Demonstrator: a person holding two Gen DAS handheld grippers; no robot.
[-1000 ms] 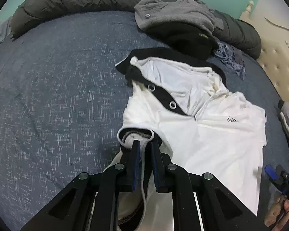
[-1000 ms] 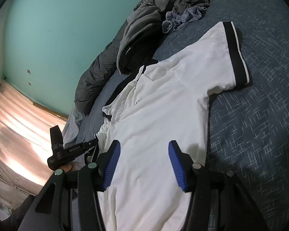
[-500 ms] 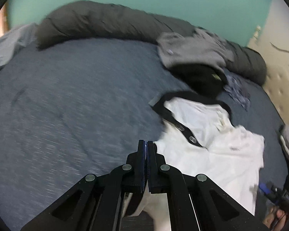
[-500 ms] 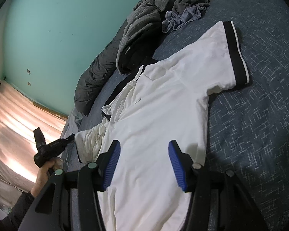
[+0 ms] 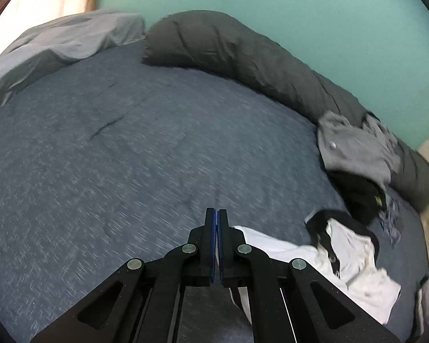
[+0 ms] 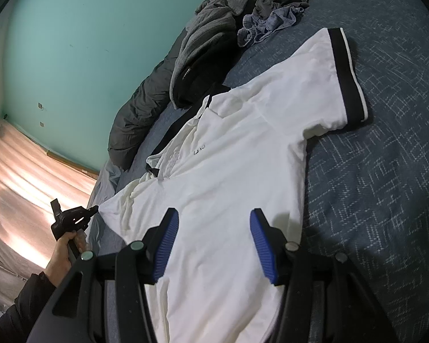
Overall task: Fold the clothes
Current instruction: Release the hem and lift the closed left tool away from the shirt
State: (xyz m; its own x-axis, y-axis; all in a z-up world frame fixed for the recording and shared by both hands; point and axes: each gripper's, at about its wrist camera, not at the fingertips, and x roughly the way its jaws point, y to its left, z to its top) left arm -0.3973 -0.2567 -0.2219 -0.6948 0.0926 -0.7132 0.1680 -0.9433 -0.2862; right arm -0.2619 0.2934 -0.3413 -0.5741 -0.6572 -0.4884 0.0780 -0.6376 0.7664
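We spread the polo shirt [image 6: 228, 171]
Left claw [image 5: 216, 223] pinches its limp sleeve; right claw [image 6: 211, 243] hovers open.

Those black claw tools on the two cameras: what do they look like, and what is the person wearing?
Both are black plastic linkages with round silver rivets. The right gripper has two ribbed blue pads. The left gripper shows thin blue pad edges; seen from the right wrist, it has a handle. The person's sleeve is dark.

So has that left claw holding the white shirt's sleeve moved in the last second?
Yes. The left claw, shut on the white black-trimmed polo shirt, has pulled its sleeve outward, away from the dark grey rolled duvet.
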